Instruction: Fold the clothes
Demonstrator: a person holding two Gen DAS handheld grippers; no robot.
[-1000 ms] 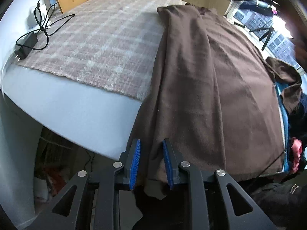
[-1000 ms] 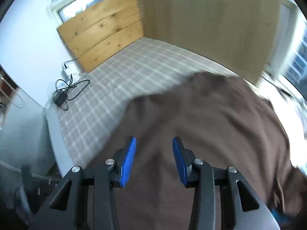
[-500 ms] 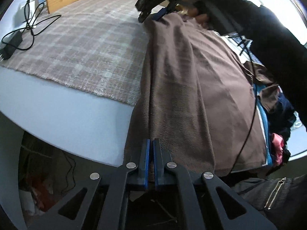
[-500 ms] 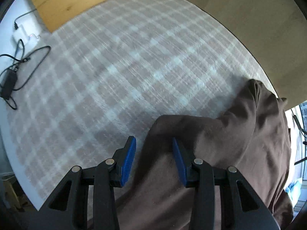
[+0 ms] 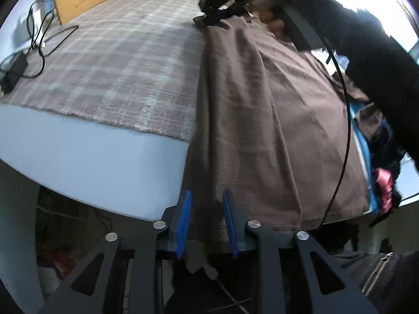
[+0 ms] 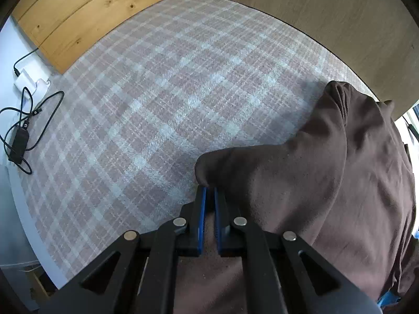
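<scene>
Now both grippers work opposite ends of the brown garment (image 5: 262, 120) on the plaid blanket (image 5: 125, 73).

At the bottom centre of the left wrist view, the left gripper (image 5: 207, 225) has its jaws opening, the garment's hanging hem between the blue pads without being pressed. At the lower centre of the right wrist view, the right gripper (image 6: 208, 209) is pinched tight on a raised fold of the garment. A black cable (image 6: 21, 133) lies at the left edge of the blanket.

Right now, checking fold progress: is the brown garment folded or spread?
Mostly spread: the brown garment lies long on the plaid blanket, one lengthwise crease.
</scene>
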